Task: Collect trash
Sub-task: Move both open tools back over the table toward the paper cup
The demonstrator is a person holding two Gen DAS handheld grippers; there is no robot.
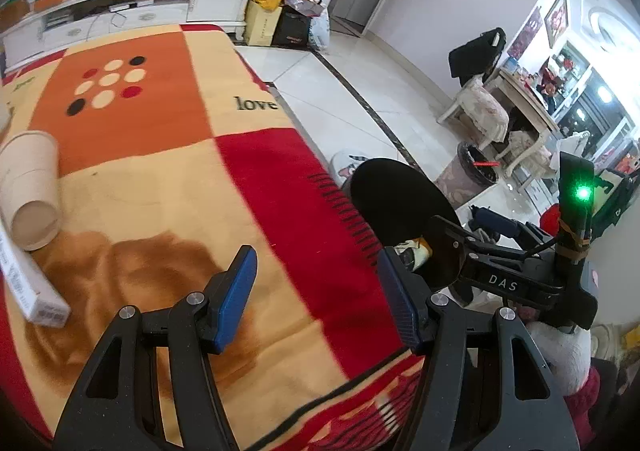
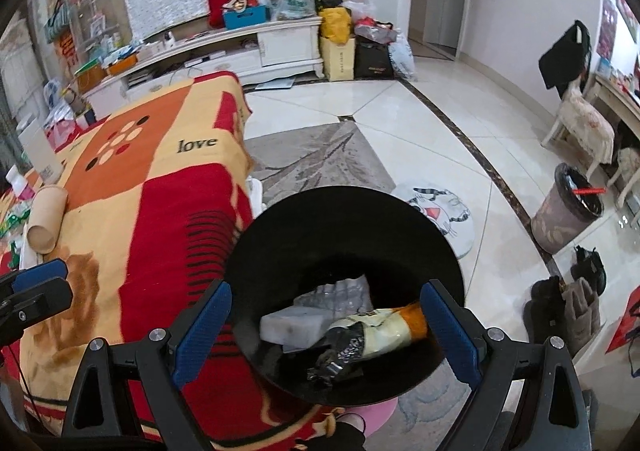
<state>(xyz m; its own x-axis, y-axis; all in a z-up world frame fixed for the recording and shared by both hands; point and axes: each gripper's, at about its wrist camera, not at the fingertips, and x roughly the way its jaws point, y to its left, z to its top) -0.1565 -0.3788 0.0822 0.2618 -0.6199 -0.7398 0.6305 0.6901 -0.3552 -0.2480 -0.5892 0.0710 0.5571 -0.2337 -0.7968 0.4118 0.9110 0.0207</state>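
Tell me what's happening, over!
Left gripper open, empty. Right gripper open over black bin. Paper cup and box on blanket. Nothing blocking.

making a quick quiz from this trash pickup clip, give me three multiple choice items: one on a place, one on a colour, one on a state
1. Where does the cardboard tube lie?
A. on the blanket
B. in the black bin
C. on the floor tiles

2. What colour are the gripper pads?
A. green
B. blue
C. white

3. How is the left gripper?
A. shut on the tube
B. shut on a box
C. open, holding nothing

Answers:
1 A, the tube rests on the patterned blanket.
2 B, blue pads show in both views.
3 C, its jaws stand apart over bare blanket.
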